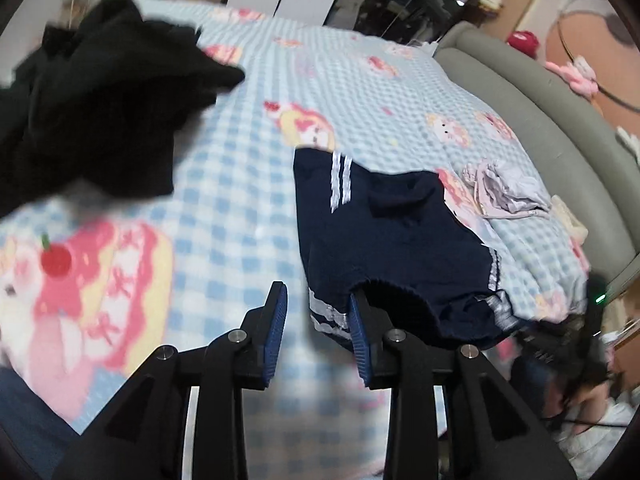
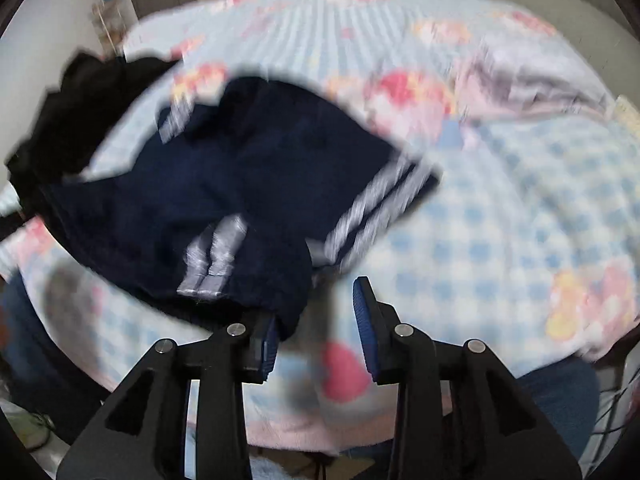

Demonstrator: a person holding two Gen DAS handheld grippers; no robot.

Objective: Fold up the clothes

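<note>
Navy, black and pastel check

The shorts [image 1: 384,232] are navy with white side stripes; the garment heap [image 1: 92,112] is black; the bedspread [image 1: 248,184] is pale blue-and-white check with pink and yellow cartoon prints; the crumpled cloth [image 1: 504,192] is lilac; the tongs' pads [image 1: 276,336] are blue on black.

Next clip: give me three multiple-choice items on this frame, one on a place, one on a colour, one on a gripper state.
1. Where is the black clothes pile relative to the navy shorts in the left wrist view?
A. left
B. right
C. underneath

2. What colour are the stripes on the shorts?
A. red
B. white
C. yellow

3. What state is the left gripper in?
A. shut on the shorts
B. shut on nothing
C. open

Answers: 1 A, the pile lies far left on the bed. 2 B, white bands at the hems. 3 C, a clear gap shows between its blue pads.
</note>
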